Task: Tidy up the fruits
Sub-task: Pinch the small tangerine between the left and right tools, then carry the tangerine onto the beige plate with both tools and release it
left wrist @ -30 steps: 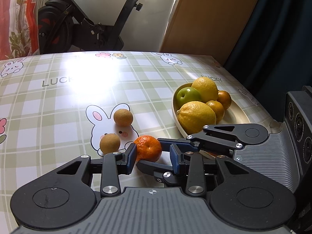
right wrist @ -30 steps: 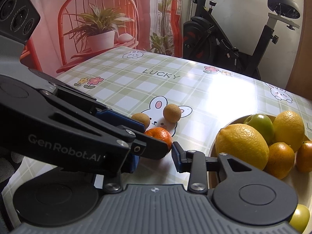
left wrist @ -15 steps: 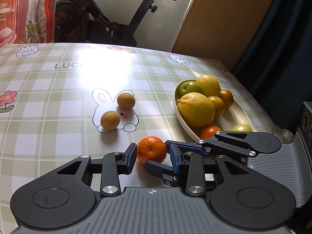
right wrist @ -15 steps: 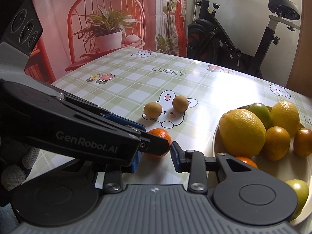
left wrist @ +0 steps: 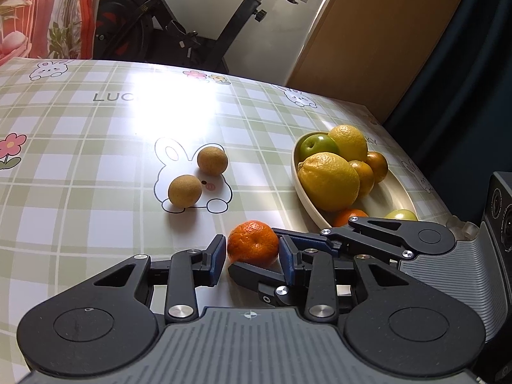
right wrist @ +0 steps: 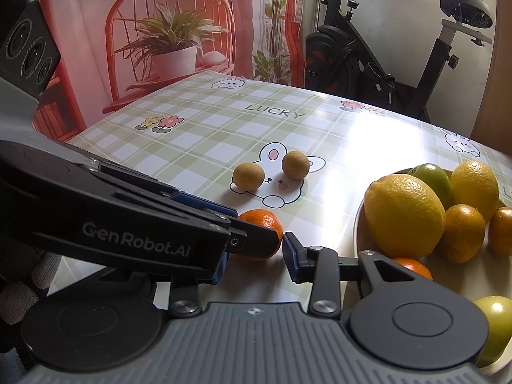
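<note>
— Where's the mandarin (left wrist: 252, 241) now?

— On the bench (left wrist: 80, 166), between the blue pads of the left gripper (left wrist: 251, 257). The fingers (left wrist: 215, 257) stand a little wider than the fruit; a thin gap shows on the left side, and the right pad looks just at the peel. Not lifted, as far as I can tell.

— And a second ago?

— The same fruit sat farther out, close beside the two brown fruits (left wrist: 198, 180) on the printed rabbit. Now it is well apart from them, nearer the cameras, and both wrist views have pulled back and risen, so more of the bench shows.

— The right gripper (right wrist: 256, 252)?

— Its fingers are spread with nothing in them. The left gripper's arm crosses in front of its left finger, so only the right pad (right wrist: 292, 260) is plain to see, just beside the mandarin. It keeps the same stance as before.

— The plate (left wrist: 393, 192)?

— To the right, holding two lemons (left wrist: 329, 180), a green apple (left wrist: 318, 145), a few oranges (left wrist: 364, 172) and another green fruit (right wrist: 492, 323) at the near rim. That last one and a small orange one under the lemon were mostly out of view earlier.
</note>
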`<action>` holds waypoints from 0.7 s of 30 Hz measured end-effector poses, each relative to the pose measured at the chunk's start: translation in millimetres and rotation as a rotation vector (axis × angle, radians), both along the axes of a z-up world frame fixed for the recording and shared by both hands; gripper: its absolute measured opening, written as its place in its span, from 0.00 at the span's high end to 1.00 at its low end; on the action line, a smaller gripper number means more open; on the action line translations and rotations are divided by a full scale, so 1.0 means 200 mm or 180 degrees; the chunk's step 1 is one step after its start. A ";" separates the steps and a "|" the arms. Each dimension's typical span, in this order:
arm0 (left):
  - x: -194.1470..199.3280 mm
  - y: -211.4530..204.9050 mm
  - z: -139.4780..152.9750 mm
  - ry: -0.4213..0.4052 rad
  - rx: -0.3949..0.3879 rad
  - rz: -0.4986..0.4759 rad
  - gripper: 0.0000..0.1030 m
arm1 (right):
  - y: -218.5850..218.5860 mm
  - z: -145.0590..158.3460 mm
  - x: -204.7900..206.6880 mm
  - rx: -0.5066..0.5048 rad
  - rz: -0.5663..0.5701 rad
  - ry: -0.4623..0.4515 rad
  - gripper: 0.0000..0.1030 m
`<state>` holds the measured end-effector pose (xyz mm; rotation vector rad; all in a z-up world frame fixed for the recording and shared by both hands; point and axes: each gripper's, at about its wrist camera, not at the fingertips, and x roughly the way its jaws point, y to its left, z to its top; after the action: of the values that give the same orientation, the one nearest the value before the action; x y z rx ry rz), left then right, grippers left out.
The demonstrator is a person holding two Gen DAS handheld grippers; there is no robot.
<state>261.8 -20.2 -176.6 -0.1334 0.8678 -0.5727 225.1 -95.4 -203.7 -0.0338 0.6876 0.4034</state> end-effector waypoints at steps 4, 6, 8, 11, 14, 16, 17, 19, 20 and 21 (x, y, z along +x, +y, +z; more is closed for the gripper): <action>-0.02 0.00 0.03 -0.0076 0.0037 0.0007 0.63 | -0.01 0.02 -0.02 0.0045 0.0016 -0.0070 0.63; -0.04 -0.01 0.05 -0.0144 0.0060 0.0013 0.63 | -0.02 0.03 -0.03 0.0070 0.0024 -0.0115 0.63; -0.07 -0.02 0.08 -0.0203 0.0084 0.0003 0.63 | -0.03 0.05 -0.06 0.0107 0.0012 -0.0167 0.63; -0.10 -0.05 0.12 -0.0277 0.0142 -0.0046 0.63 | -0.06 0.07 -0.11 0.0179 -0.0038 -0.0231 0.63; -0.13 -0.10 0.14 -0.0303 0.0200 -0.0103 0.63 | -0.11 0.07 -0.15 0.0244 -0.0100 -0.0253 0.63; -0.14 -0.15 0.15 -0.0314 0.0262 -0.0167 0.63 | -0.14 0.07 -0.17 0.0274 -0.0151 -0.0252 0.63; -0.14 -0.17 0.16 -0.0324 0.0286 -0.0196 0.63 | -0.16 0.07 -0.18 0.0288 -0.0171 -0.0256 0.63; -0.15 -0.21 0.18 -0.0358 0.0328 -0.0253 0.63 | -0.19 0.08 -0.20 0.0313 -0.0224 -0.0288 0.63; -0.15 -0.23 0.19 -0.0376 0.0342 -0.0282 0.63 | -0.22 0.09 -0.21 0.0324 -0.0254 -0.0316 0.63; -0.15 -0.25 0.19 -0.0388 0.0350 -0.0303 0.63 | -0.24 0.10 -0.21 0.0338 -0.0285 -0.0338 0.63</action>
<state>232.5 -70.2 -137.7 0.0427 0.7880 -0.6143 182.2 -142.8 -183.9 0.0755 0.5600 0.3491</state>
